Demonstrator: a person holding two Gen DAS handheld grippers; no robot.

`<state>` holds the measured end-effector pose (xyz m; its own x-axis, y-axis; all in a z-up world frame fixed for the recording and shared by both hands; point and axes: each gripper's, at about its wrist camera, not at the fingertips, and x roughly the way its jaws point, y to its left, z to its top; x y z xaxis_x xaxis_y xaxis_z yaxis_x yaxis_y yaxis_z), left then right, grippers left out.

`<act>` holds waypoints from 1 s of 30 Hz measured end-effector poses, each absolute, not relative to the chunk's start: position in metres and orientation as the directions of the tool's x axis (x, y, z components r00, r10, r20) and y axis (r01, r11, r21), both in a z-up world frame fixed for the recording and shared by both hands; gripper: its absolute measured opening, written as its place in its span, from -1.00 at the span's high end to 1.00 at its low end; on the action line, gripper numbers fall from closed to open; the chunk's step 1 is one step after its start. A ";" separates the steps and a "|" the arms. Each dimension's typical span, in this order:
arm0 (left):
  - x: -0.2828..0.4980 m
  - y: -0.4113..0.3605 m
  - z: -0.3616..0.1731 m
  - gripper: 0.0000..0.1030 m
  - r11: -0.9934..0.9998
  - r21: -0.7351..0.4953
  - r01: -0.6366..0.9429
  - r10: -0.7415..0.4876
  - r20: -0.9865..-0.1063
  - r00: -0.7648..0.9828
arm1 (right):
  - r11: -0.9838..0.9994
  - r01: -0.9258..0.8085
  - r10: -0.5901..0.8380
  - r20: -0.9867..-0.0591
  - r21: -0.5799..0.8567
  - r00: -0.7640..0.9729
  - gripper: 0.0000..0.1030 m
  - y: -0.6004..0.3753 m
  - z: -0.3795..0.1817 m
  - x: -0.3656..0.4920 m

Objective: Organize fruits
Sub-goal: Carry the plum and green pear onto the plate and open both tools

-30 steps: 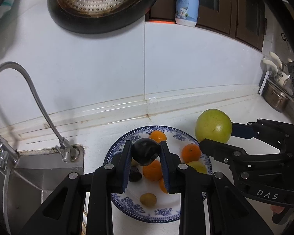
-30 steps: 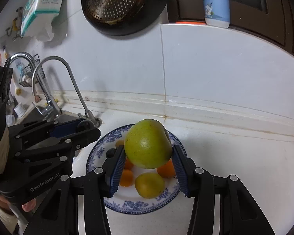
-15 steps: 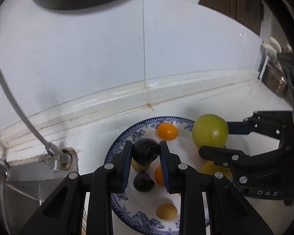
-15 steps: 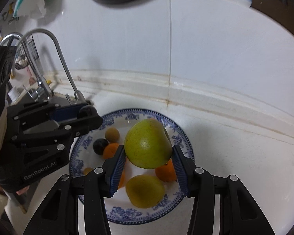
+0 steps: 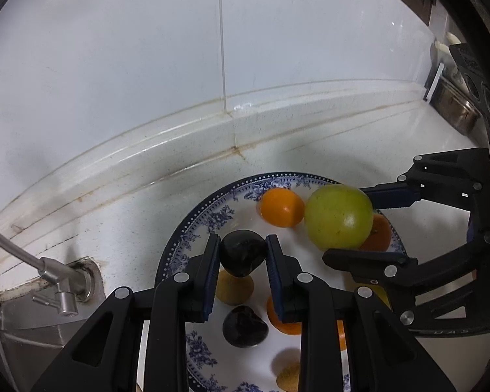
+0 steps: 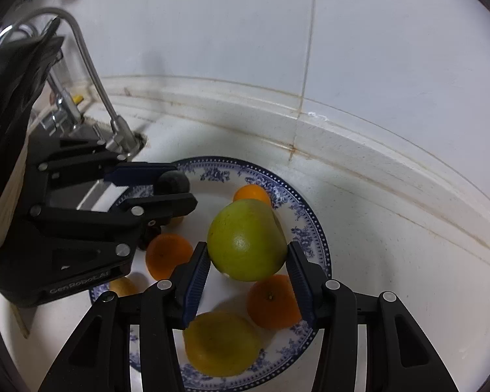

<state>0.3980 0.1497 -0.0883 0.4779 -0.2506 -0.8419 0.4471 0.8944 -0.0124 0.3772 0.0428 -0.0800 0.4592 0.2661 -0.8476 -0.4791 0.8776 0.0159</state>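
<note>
Fruits are mid-delivery: I have a dark plum [image 5: 242,253] pinched in my left hand-held gripper [image 5: 241,256] and a green pear [image 6: 246,240] clamped in my right hand-held gripper [image 6: 248,263], both hanging over the blue-patterned plate [image 6: 313,228] on the tabletop [image 6: 392,245]. Oranges [image 6: 273,300] crowd the plate from 3 to 6 o'clock. Next, I judge, I lower each into a bare spot near 12 o'clock, then release gently so nothing rolls.

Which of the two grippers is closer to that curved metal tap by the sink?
Left. The left gripper, holding a dark plum, hangs over the plate's tap side near the tap. The right gripper, holding a green fruit, sits over the far side.
</note>
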 end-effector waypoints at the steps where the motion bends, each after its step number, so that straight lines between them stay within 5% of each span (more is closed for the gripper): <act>1: 0.400 0.150 -0.090 0.47 0.894 -0.016 0.448 -0.252 -0.845 0.471 | 0.877 -0.480 0.265 -0.852 0.018 0.452 0.05 0.043 -0.082 0.379; 30: 0.364 0.158 -0.057 0.22 0.943 0.042 0.331 -0.158 -0.817 0.555 | 0.887 -0.462 0.270 -0.825 0.012 0.496 0.03 0.036 -0.065 0.363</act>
<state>0.3644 0.1582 -0.0568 0.5546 -0.1584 -0.8169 0.3309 0.9427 0.0419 0.3632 0.0358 -0.0648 0.4957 0.2699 -0.8255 -0.4622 0.8867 0.0124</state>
